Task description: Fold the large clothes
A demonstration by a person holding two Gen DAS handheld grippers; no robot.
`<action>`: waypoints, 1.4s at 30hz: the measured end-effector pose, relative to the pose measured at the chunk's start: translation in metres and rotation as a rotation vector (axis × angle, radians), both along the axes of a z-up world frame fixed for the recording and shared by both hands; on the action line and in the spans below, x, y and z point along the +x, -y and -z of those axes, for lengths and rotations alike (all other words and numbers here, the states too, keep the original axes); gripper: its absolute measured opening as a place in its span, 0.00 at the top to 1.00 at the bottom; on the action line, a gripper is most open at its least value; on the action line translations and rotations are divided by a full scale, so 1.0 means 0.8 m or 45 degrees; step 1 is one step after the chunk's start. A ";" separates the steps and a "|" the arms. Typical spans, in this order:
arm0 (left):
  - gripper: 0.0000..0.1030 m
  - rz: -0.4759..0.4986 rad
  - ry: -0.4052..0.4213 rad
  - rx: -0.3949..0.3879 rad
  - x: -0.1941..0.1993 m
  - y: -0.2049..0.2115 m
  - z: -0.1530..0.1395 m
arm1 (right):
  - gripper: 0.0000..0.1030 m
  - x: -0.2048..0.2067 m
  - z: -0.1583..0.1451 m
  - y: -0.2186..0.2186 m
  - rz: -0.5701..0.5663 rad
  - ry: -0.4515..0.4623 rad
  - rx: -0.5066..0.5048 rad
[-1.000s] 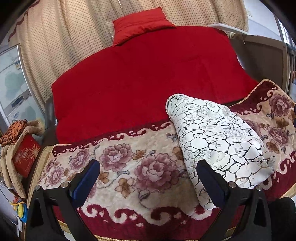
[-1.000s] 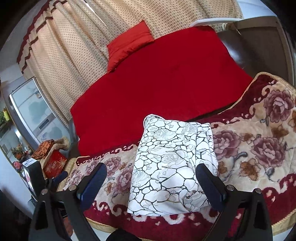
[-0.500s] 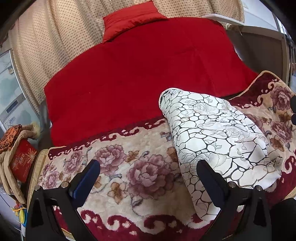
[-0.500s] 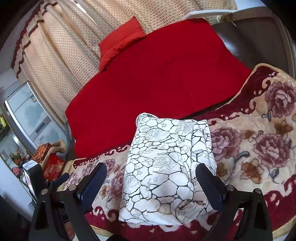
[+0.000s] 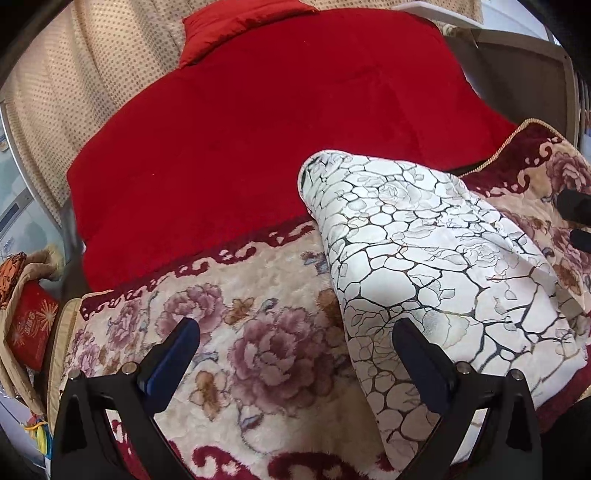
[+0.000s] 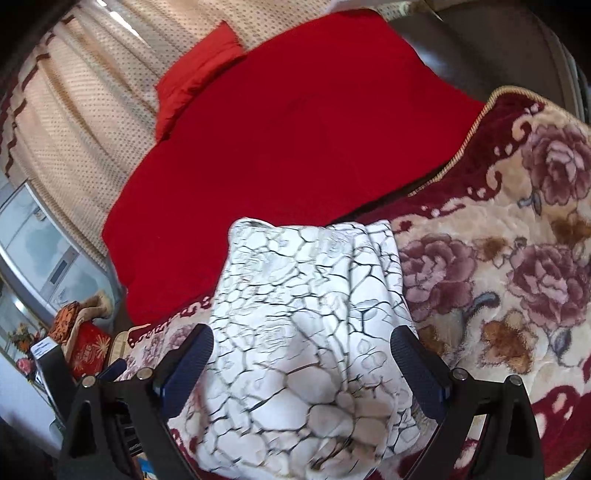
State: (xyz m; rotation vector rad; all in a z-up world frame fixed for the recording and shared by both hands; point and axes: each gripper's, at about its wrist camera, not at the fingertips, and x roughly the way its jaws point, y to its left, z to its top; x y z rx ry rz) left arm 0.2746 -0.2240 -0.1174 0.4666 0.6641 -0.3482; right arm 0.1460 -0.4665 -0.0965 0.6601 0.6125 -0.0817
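Observation:
A folded white cloth with a black crackle pattern lies on a floral plush blanket. My left gripper is open and empty above the blanket, its right finger over the cloth's near left edge. In the right wrist view the same cloth fills the space between the fingers of my right gripper, which is open and hangs just over the cloth's near end. Part of the right gripper shows at the right edge of the left wrist view.
A red cover spreads over the sofa back, with a red cushion on top and dotted curtains behind. A red box and bags stand at the left. A dark cabinet is at the right.
Both grippers have moved forward and down toward the cloth, which looms larger in both views. Both stay open. The cloth lies as before.

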 end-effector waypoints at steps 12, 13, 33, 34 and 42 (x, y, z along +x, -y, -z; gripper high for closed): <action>0.00 0.009 -0.045 0.021 0.024 0.014 0.027 | 0.05 0.020 0.043 0.028 0.052 -0.056 0.040; 0.00 0.011 -0.046 0.021 0.024 0.016 0.028 | 0.05 0.021 0.046 0.030 0.054 -0.061 0.043; 0.00 0.146 -0.320 -0.188 0.056 0.010 0.034 | 0.05 0.018 0.086 0.092 0.142 -0.019 0.276; 0.00 0.144 -0.296 -0.162 0.053 0.014 0.035 | 0.05 0.017 0.080 0.087 0.121 0.018 0.253; 0.00 0.143 -0.181 -0.077 0.039 0.021 0.043 | 0.54 0.052 0.084 0.029 -0.133 -0.134 0.075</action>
